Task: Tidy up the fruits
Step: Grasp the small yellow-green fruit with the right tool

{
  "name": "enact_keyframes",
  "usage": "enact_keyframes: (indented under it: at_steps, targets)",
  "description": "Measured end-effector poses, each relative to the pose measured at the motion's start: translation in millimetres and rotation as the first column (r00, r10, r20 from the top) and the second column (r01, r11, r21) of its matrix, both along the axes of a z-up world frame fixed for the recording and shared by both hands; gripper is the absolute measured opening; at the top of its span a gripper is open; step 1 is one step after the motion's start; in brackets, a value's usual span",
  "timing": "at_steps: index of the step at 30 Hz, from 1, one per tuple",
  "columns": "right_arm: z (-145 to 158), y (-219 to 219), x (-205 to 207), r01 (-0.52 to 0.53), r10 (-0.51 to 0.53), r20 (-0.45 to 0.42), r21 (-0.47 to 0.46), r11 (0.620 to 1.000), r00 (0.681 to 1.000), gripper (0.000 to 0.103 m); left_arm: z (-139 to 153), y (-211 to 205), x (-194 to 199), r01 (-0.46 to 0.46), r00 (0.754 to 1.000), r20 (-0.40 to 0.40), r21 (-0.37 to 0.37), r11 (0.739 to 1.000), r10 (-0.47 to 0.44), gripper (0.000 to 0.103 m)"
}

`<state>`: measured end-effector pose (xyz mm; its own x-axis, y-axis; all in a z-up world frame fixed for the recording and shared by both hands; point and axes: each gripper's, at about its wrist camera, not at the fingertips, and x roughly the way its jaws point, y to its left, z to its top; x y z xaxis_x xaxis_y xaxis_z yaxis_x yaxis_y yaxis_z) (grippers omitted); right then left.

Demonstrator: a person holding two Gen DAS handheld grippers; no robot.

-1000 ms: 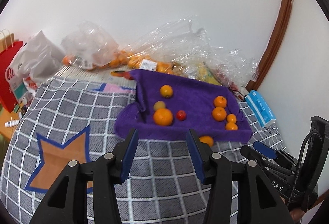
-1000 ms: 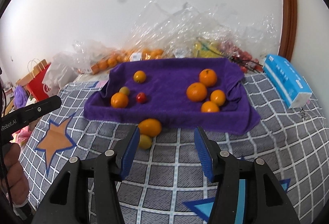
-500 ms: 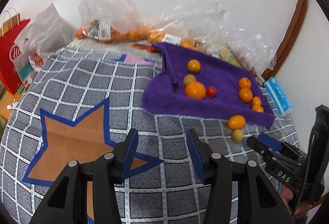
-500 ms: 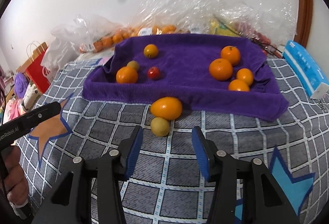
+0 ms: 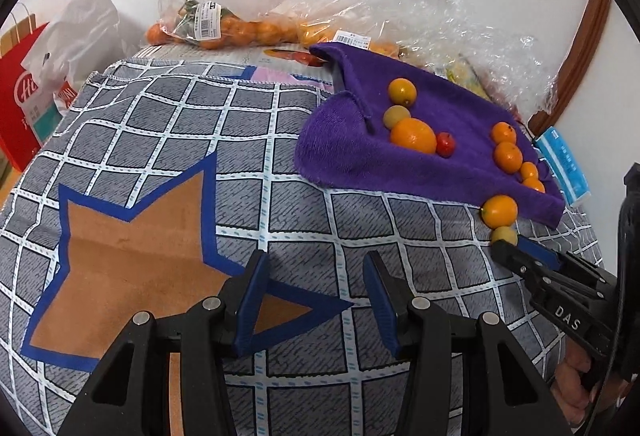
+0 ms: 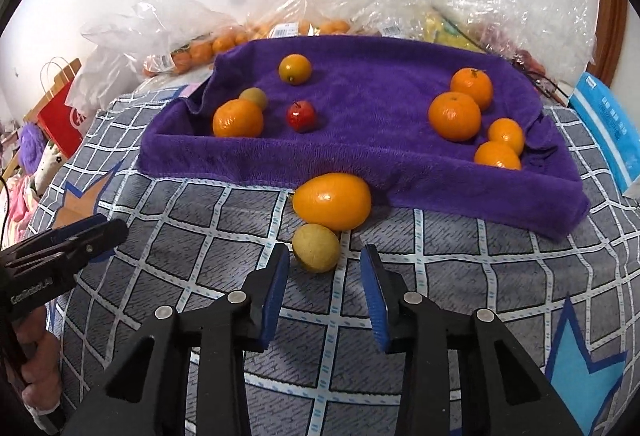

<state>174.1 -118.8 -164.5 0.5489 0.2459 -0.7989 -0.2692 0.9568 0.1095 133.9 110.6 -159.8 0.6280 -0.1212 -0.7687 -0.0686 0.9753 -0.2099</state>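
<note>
- Lying crosswise by the towel (image 6: 360, 164): oval orange (image 6: 331, 201), yellow fruit (image 6: 316, 247) touching.
- Right claw (image 6: 325, 290) tilted down, closing, pads short of the yellow fruit.
- Left claw (image 5: 316, 302) tilted down, part open, empty.

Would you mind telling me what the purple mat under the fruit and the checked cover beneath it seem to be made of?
The purple mat looks like a soft terry or microfibre towel: fuzzy, matte pile, with limp folded edges. The checked cover looks like a thin woven or printed fabric, matte and flat, with a stitched hem visible in the left wrist view; the exact fibre cannot be told.
</note>
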Motion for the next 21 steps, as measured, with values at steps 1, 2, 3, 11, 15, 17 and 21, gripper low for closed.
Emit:
enact_keyframes:
  at_steps: [1,2,3,11,15,17,21]
  targets:
    - [-0.6,0.4,1.0,0.001,-0.001,0.000,0.002,1.000,1.000,0.036,-0.5,0.3,-0.6,0.000,1.000,0.004,-0.001,1.000,0.000,0.046]
    - [-0.6,0.9,2.0,-0.001,0.001,0.001,0.002,1.000,1.000,0.036,-1.0,0.5,-1.5,-0.001,1.000,0.009,-0.004,1.000,0.001,0.047]
    - [-0.7,1.7,3.1,-0.003,0.003,0.001,-0.002,1.000,1.000,0.036,-1.2,0.7,-2.6,-0.002,1.000,0.016,-0.007,1.000,0.002,0.047]
    - [-2.8,7.0,6.6,-0.022,0.023,0.018,-0.036,0.999,1.000,0.037,-1.8,-3.7,-2.9,0.020,1.000,0.021,0.013,1.000,-0.020,0.054]
    - [-3.3,5.4,8.7,-0.015,0.016,0.015,-0.022,1.000,1.000,0.037,-1.8,-4.3,-3.1,0.032,0.999,0.020,0.014,0.999,-0.032,0.057]
    - [-3.4,6.2,8.1,-0.014,0.015,0.022,-0.030,0.999,1.000,0.034,-1.7,-2.2,-3.4,0.032,0.999,0.021,0.001,0.999,-0.032,0.057]
    - [-2.3,5.2,3.0,-0.026,0.026,0.029,-0.019,0.999,0.999,0.025,-1.6,-1.0,-4.7,0.029,0.999,0.027,-0.010,1.000,-0.028,0.054]
